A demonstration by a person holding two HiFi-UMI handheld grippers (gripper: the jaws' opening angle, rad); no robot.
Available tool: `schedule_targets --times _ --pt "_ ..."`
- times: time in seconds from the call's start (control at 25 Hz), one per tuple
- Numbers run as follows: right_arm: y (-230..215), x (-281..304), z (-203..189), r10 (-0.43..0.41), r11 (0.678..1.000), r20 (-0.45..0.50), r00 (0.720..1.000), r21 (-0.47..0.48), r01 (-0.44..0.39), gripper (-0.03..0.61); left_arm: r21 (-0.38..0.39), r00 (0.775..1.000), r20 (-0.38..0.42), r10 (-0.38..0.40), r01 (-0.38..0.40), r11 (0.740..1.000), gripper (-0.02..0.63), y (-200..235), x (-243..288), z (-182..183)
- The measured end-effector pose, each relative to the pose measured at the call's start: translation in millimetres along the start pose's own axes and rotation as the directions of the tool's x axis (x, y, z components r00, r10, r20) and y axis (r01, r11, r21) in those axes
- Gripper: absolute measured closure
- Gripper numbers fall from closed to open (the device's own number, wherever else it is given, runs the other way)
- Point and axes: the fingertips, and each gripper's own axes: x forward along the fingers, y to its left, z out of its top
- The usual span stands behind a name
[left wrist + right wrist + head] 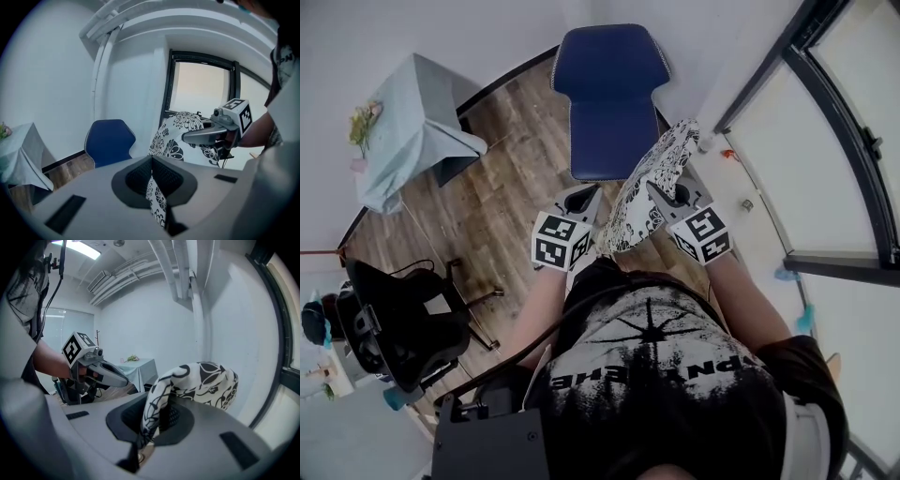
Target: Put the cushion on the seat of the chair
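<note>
A white cushion point(652, 178) with a black flower print hangs in the air between my two grippers, in front of a blue chair point(609, 94) whose seat is bare. My left gripper point(587, 197) is shut on the cushion's left edge; a fold of the printed fabric point(154, 197) is pinched between its jaws. At the other edge my right gripper point(664, 197) is shut too, and the cushion point(201, 380) bulges up out of its jaws. The chair point(108, 140) stands ahead by the wall in the left gripper view.
A small table point(412, 131) under a pale cloth, with flowers on it, stands to the left of the chair. Near me on the left is a black office chair point(394, 328). A dark-framed window point(844, 187) runs along the right. The floor is wood.
</note>
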Motion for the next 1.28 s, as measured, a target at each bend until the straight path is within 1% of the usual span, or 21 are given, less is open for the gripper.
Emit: schedule_targets --times 0.12,0.24,0.44,0.68,0.8,0.96,1.12,1.28 --pt "-9 24 9 -0.006 1.000 -0.005 1.000 -0.012 0.006 0.552 -0.003 1.000 0.003 -0.023 0.023 1.000 0.598 24 11 9" --pt "-20 51 17 -0.017 1.000 -0.030 0.999 -0.013 0.017 0.552 -0.012 0.999 0.006 -0.046 0.046 0.999 0.598 51 23 18" --pt "-40 100 30 -0.054 0.999 -0.066 0.996 -0.006 0.054 0.552 -0.023 0.997 -0.005 -0.075 0.075 0.997 0.598 101 37 27" --pt "-63 161 36 -0.073 0.997 -0.101 0.992 -0.009 0.073 0.552 -0.033 0.996 -0.030 -0.084 0.083 0.996 0.598 163 52 24" --pt "-70 176 35 -0.076 0.997 -0.116 0.990 -0.013 0.075 0.552 -0.035 0.996 -0.028 -0.081 0.080 0.996 0.598 176 56 28" --pt "-73 199 27 -0.053 0.998 -0.157 0.986 -0.024 0.050 0.552 -0.060 0.997 -0.026 -0.076 0.075 0.995 0.598 189 60 28" --pt "-69 242 16 0.009 1.000 -0.203 0.979 -0.020 -0.014 0.552 -0.107 0.996 -0.058 -0.069 0.063 0.992 0.598 212 65 12" --pt "-72 270 10 0.044 0.999 -0.219 0.975 -0.002 -0.046 0.552 -0.128 0.992 -0.093 -0.081 0.068 0.989 0.598 220 75 3"
